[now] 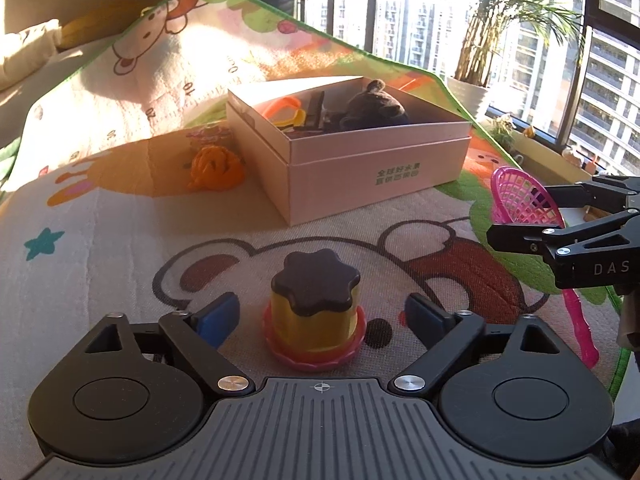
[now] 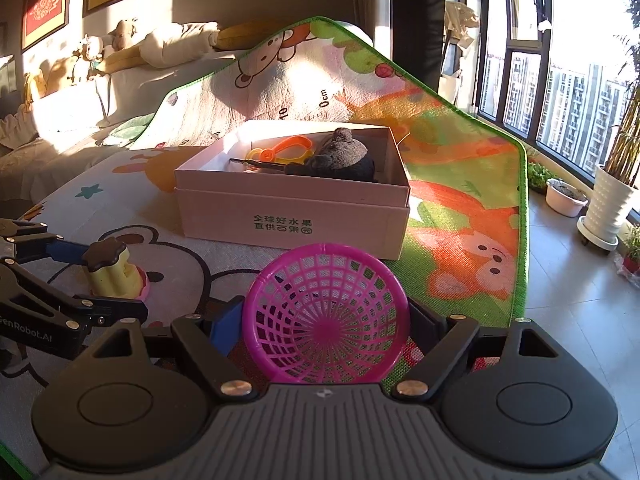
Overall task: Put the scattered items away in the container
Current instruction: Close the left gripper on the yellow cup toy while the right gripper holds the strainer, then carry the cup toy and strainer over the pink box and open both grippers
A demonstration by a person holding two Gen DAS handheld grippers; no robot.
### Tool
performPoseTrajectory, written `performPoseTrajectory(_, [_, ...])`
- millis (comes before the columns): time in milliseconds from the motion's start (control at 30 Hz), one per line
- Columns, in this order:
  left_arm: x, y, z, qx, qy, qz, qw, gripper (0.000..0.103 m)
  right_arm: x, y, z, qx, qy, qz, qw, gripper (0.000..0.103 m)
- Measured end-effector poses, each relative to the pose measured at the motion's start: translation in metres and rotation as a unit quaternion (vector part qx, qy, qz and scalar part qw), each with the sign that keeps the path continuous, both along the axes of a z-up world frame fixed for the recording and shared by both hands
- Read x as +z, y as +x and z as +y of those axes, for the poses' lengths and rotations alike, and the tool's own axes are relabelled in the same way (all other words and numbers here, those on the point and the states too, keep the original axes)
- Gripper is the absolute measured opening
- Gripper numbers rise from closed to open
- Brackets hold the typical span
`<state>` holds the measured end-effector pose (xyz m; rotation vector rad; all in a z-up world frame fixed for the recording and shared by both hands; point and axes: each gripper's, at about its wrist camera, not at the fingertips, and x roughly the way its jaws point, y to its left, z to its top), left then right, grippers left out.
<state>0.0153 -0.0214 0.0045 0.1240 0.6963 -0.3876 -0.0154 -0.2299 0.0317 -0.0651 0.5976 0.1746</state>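
Right wrist view: a pink cardboard box [image 2: 292, 216] sits on the play mat [image 2: 460, 168], holding a dark fuzzy plush toy [image 2: 340, 158], orange and yellow plastic rings [image 2: 280, 150] and a thin black stick. The right hand-held gripper [image 2: 326, 328] grasps a round pink mesh basket [image 2: 326, 320], tipped toward the camera. The left hand-held gripper [image 1: 318, 316] is released around an upright yellow cup toy [image 1: 314, 312] with a brown flower-shaped lid.

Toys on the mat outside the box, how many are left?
3: the pudding-cup toy between the left gripper's fingers, the pink net scoop between the right gripper's, the orange toy beside the box. More may be hidden.
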Motion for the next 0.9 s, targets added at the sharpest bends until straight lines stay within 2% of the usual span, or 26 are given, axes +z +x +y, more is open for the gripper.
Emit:
performPoseTrajectory(333, [-0.005,-0.002,-0.002,-0.015,0.017,-0.012,0.9997,0.073,-0.005,0.004,0.0,-0.001,0.004,0.007,1.0,0.084])
performPoseTrajectory(400, [-0.004,-0.004,-0.003,-0.02,0.021,-0.014,0.9995,0.069,-0.005,0.004,0.001,-0.001,0.004,0.008,1.0,0.084])
performPoseTrajectory(467, [-0.003,-0.006,-0.004,-0.025,0.023,-0.016,0.9993,0.061,-0.005,0.004,0.001,-0.001,0.004,0.008,1.0,0.084])
performPoseTrajectory(700, [0.004,-0.02,-0.011,-0.052,0.031,-0.025,0.9978,0.061,0.0,-0.001,0.001,0.016,0.004,0.007,1.0,0.084])
performPoseTrajectory(767, [0.011,-0.021,-0.013,-0.06,0.032,-0.036,0.997,0.061,0.004,-0.002,-0.002,0.019,0.01,0.011,1.0,0.084])
performPoseTrajectory(900, [0.039,-0.014,-0.021,-0.075,0.043,-0.085,0.9926,0.061,0.029,-0.002,-0.012,0.031,0.032,0.0,0.999,0.084])
